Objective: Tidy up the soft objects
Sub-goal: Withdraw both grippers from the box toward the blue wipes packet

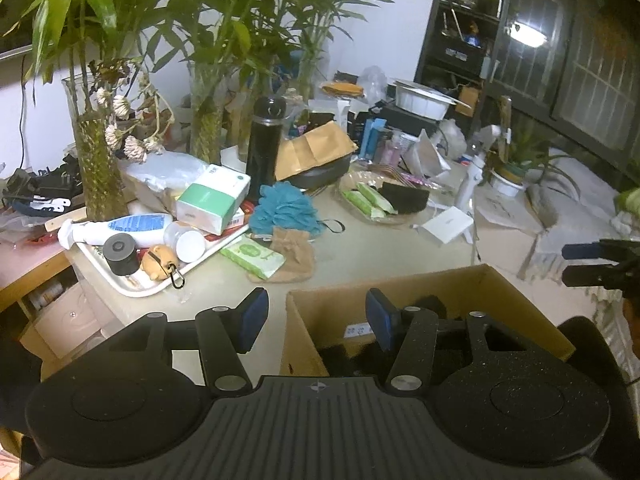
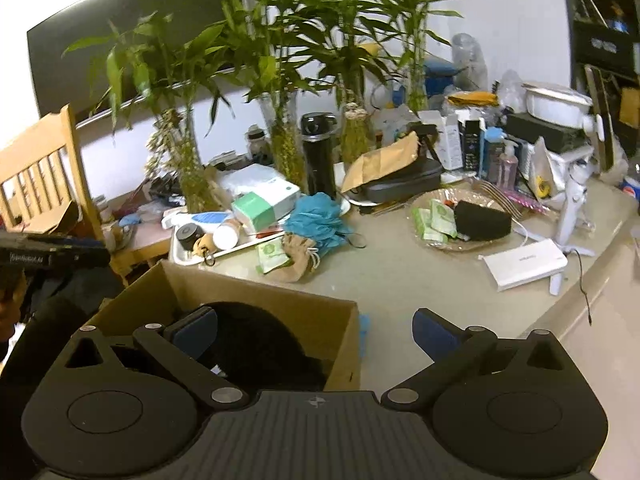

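Cluttered matte table (image 2: 400, 276), brown cardboard box (image 2: 256, 300) holding fuzzy black fabric (image 2: 256, 344), both claws released.

Cluttered table with plants and household things

A black thermos (image 2: 319, 152) stands upright between glass vases of bamboo (image 2: 285, 148). Beside it a brown paper bag (image 2: 382, 162) lies on a dark case. In front, a white tray (image 1: 132, 284) holds a lying white bottle (image 1: 120, 230) and a black cap. A white power bank (image 2: 526, 264) lies near the table edge, and a wooden chair (image 2: 44, 176) stands at the left.
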